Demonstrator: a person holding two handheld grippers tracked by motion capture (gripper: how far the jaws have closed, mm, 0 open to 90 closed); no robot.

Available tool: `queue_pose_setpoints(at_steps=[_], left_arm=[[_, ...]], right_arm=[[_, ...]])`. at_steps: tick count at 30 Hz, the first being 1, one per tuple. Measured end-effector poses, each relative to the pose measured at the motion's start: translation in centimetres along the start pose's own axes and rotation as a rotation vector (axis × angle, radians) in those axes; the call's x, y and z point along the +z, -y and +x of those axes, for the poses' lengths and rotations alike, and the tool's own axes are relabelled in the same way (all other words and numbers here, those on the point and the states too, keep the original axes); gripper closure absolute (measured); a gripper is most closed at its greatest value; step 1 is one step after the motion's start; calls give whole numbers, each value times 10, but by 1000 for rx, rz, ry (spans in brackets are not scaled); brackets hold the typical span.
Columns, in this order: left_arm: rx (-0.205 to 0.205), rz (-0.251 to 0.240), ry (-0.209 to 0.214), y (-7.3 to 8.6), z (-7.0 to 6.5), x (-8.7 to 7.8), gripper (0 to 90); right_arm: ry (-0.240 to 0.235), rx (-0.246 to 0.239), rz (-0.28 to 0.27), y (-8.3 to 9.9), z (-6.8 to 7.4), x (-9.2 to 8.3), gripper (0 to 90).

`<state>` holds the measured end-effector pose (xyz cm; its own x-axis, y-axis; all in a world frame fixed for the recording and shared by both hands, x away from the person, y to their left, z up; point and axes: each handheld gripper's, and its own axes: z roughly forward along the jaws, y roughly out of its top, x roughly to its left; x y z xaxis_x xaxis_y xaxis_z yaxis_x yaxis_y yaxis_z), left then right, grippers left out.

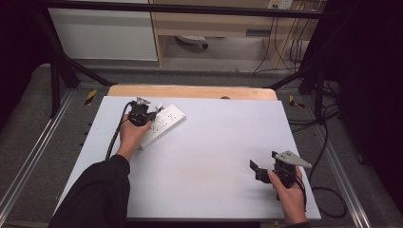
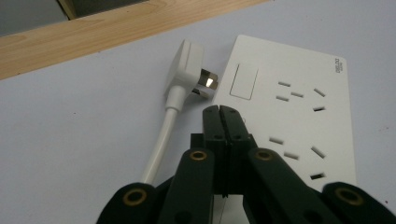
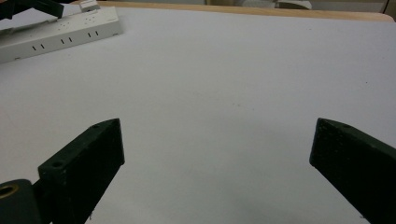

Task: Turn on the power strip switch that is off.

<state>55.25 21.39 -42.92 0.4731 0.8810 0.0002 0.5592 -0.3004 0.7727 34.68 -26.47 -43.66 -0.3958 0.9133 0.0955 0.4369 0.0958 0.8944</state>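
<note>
A white power strip (image 1: 164, 124) lies at the back left of the pale mat, with several sockets and a rocker switch (image 2: 243, 81) on its face. Its white plug (image 2: 189, 65) rests beside the switch end, prongs toward the strip, and the white cord (image 2: 161, 140) runs back under my left gripper. My left gripper (image 2: 218, 109) is shut with nothing between its jaws, its tips over the strip's edge next to the plug. In the high view it (image 1: 149, 115) sits above the strip. My right gripper (image 1: 263, 161) stands open over bare mat at the front right (image 3: 217, 149).
The pale mat (image 1: 214, 156) covers a wooden tabletop whose edge (image 1: 190, 91) shows at the back. Black frame posts (image 1: 54, 80) stand at both sides. Loose black cables (image 1: 328, 190) lie on the floor to the right. The power strip (image 3: 60, 32) lies far from the right gripper.
</note>
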Motion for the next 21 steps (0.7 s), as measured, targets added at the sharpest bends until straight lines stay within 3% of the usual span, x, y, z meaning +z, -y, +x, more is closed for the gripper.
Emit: queue_pose_setpoints(at_steps=[21], left_arm=[[25, 12, -2, 1, -2, -3, 900]], right_arm=[[2, 4, -3, 0, 0, 0, 35]])
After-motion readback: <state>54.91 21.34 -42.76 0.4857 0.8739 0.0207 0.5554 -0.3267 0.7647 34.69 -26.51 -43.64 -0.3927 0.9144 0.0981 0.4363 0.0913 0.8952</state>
